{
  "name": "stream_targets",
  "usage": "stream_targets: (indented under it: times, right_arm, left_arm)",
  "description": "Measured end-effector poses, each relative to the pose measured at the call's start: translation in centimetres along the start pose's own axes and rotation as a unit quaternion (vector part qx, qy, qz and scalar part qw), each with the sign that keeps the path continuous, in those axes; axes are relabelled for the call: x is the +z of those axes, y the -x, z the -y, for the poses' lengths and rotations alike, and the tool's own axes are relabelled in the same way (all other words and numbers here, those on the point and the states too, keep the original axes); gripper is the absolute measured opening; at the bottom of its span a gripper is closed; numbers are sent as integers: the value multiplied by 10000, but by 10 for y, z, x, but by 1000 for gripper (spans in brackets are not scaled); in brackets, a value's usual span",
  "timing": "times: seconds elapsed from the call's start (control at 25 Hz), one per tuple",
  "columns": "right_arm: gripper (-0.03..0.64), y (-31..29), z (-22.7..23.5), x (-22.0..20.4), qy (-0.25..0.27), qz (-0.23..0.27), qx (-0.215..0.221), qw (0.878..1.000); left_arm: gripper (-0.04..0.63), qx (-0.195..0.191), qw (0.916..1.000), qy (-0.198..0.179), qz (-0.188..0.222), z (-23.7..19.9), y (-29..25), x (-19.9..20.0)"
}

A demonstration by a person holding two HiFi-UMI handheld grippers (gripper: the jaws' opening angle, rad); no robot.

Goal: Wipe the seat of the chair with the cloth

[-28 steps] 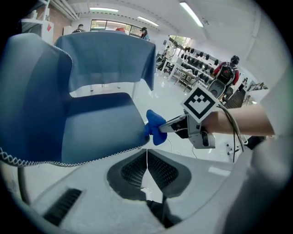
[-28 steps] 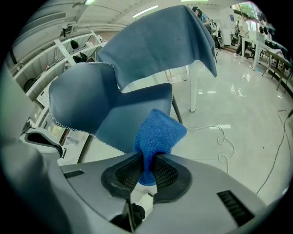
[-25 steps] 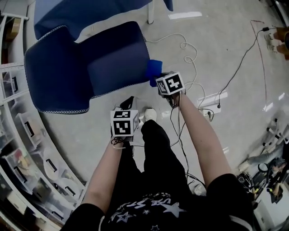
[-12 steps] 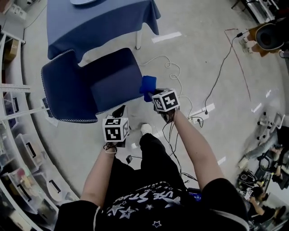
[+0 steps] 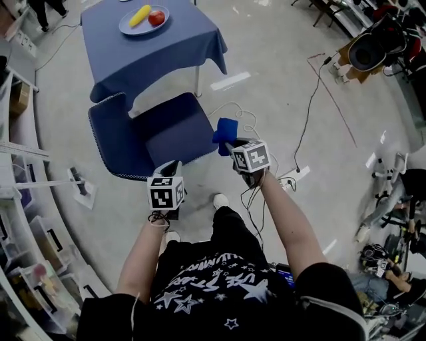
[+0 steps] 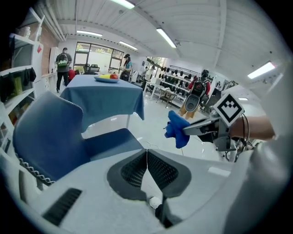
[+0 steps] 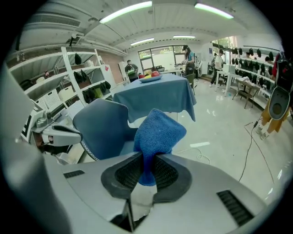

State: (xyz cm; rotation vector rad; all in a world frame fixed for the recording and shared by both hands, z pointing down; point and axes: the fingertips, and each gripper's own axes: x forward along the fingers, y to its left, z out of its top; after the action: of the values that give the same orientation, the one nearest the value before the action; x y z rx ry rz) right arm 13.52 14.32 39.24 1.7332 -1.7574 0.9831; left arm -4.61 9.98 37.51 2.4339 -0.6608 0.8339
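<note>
A dark blue chair (image 5: 143, 136) stands on the floor in front of me, its seat (image 5: 174, 136) facing me and its back to the left. My right gripper (image 5: 231, 142) is shut on a bright blue cloth (image 5: 224, 130), held in the air just off the seat's right edge. In the right gripper view the cloth (image 7: 155, 135) bulges up out of the jaws, with the chair (image 7: 103, 125) behind it. My left gripper (image 5: 172, 168) hovers at the seat's near edge, shut with nothing in it; its view shows the seat (image 6: 112, 144) and the cloth (image 6: 177, 130) to the right.
A table with a blue tablecloth (image 5: 156, 50) stands just behind the chair, carrying a plate with a banana and a red fruit (image 5: 144, 18). White cables (image 5: 249, 126) and a power strip (image 5: 293, 174) lie on the floor at right. Shelving (image 5: 30, 220) lines the left side.
The view has pulled back and up: the chair now looks smaller and farther off, and the table with the plate has come into sight. Both grippers kept their grip and relative places.
</note>
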Motion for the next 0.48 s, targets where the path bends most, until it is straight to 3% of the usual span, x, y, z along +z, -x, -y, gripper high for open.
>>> stream_targets:
  times: [0.48]
  right_arm:
    - [55,64,-91,26,224,743,-122,9969]
  left_arm:
    - [21,-120,9942,-343,1013,-19,103,39]
